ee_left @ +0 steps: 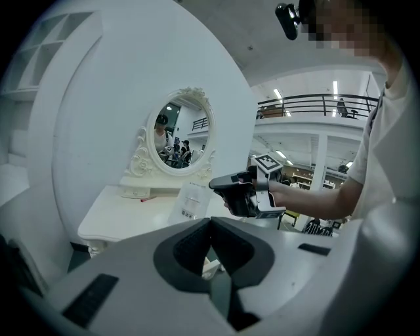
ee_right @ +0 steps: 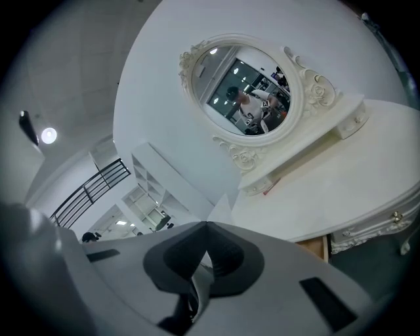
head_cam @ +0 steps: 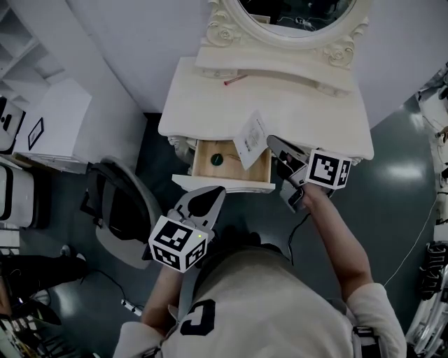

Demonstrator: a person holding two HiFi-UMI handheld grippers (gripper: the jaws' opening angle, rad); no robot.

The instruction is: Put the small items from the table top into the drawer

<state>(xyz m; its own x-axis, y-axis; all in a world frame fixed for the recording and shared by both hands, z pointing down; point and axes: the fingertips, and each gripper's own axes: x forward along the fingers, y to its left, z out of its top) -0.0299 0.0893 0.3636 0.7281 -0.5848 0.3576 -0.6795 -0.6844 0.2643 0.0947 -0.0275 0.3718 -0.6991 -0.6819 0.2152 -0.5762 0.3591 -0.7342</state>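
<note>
The white counter [head_cam: 294,105] has its drawer [head_cam: 220,184] open. The right gripper [head_cam: 274,143] has its jaws clamped on a white packet [head_cam: 250,140] at the counter edge, above the drawer. The left gripper [head_cam: 218,191] hovers in front, jaws together and empty. A dark round item [head_cam: 217,159] lies in the drawer.

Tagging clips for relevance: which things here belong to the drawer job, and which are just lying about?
Job: white packet held by the right gripper; open drawer; dark green item inside it; thin red item on the table top.
Lying about: mirror; grey chair.
</note>
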